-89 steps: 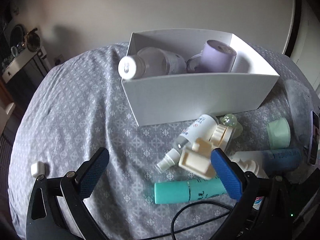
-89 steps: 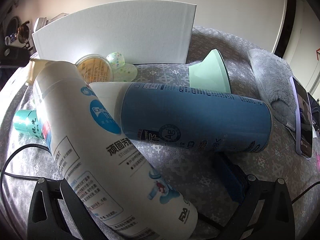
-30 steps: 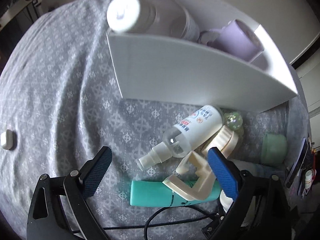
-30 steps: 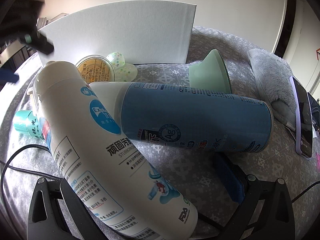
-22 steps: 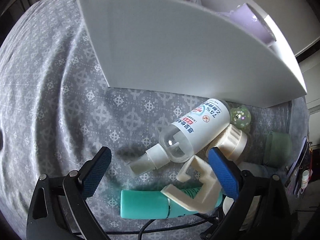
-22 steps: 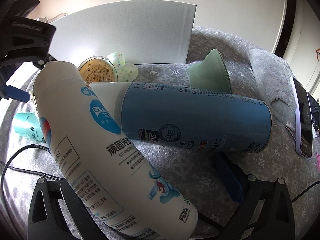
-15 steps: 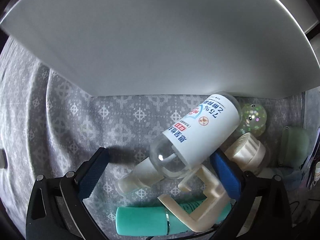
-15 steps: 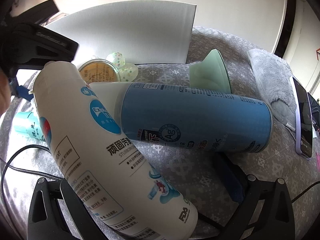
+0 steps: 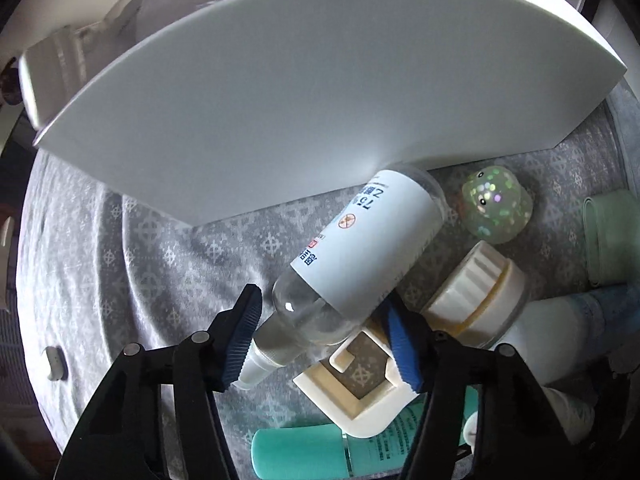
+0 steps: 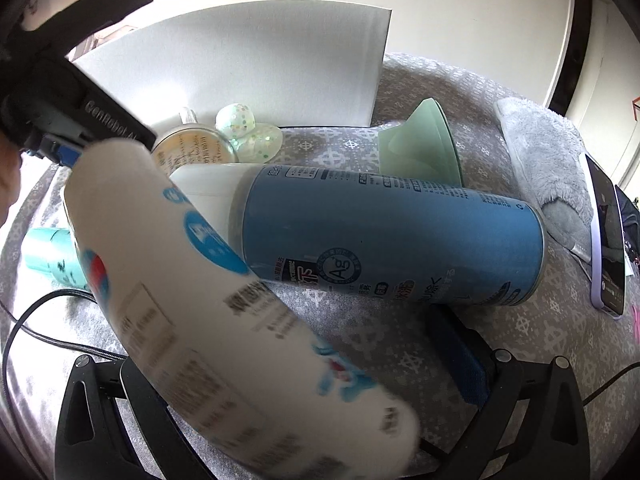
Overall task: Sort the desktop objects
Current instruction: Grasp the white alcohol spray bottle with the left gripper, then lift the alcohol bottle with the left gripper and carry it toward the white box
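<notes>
- The jaws of the left gripper (image 9: 322,340) are set apart around the neck end of the clear bottle (image 9: 360,256), not clamped on it.
- The bottle is laid on the grey surface (image 9: 160,264), its base touching the white box (image 9: 304,92).
- A cream frame (image 9: 360,392) and a teal tube (image 9: 320,454) are seen just below the jaws; a glitter toy (image 9: 496,208) and a cream jar (image 9: 476,292) lie to the right.
- The right gripper (image 10: 280,380) is largely hidden by a blurred white can (image 10: 224,304); whether its jaws are clamped cannot be told.
- A blue can (image 10: 392,240) is lying across the white can.
</notes>
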### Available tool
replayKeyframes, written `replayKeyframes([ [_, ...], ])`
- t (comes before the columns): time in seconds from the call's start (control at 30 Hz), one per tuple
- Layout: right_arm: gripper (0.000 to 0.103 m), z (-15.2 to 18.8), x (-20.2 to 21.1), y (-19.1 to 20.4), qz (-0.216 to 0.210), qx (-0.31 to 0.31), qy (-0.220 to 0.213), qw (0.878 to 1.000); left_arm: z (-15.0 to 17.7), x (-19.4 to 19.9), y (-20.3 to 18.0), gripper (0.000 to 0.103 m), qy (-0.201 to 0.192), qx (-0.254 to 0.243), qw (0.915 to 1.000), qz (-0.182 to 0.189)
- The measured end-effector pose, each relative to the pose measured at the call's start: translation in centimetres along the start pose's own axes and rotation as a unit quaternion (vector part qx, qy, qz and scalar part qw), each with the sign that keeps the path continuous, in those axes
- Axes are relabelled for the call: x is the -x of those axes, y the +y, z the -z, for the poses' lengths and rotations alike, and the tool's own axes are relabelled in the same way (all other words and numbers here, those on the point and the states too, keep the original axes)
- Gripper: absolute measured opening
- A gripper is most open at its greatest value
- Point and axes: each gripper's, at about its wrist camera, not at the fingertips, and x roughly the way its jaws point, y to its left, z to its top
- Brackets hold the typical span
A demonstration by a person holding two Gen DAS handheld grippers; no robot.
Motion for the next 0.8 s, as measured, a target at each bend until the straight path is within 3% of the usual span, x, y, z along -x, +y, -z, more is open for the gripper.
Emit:
replayKeyframes([
  [0.2, 0.103, 0.0, 0.0, 0.0, 0.0, 0.0, 0.0, 1.0, 3.4, 1.7, 0.8, 0.042, -0.002, 0.067, 0.9968, -0.043],
  [0.37, 0.103, 0.0, 0.0, 0.0, -0.001, -0.001, 0.0, 1.0, 7.4, 3.0, 2.8, 0.041, -0.019, 0.18, 0.9828, -0.035],
  [0.5, 0.103, 0.1, 0.1, 0.1, -0.001, -0.001, 0.0, 1.0, 4.2, 2.5, 2.2, 0.042, -0.016, 0.226, 0.9738, -0.012],
  [0.57, 0.103, 0.2, 0.3, 0.2, -0.001, -0.001, 0.0, 1.0, 3.6, 2.1, 2.6, 0.049, -0.005, 0.227, 0.9737, -0.007],
  [0.63, 0.103, 0.2, 0.3, 0.2, -0.001, -0.001, 0.0, 1.0, 3.6, 1.5, 3.1, 0.069, 0.007, 0.23, 0.9732, -0.004],
  [0.8, 0.103, 0.2, 0.3, 0.2, -0.001, -0.001, 0.0, 1.0, 4.5, 0.9, 4.2, 0.073, -0.004, 0.254, 0.9668, 0.029],
])
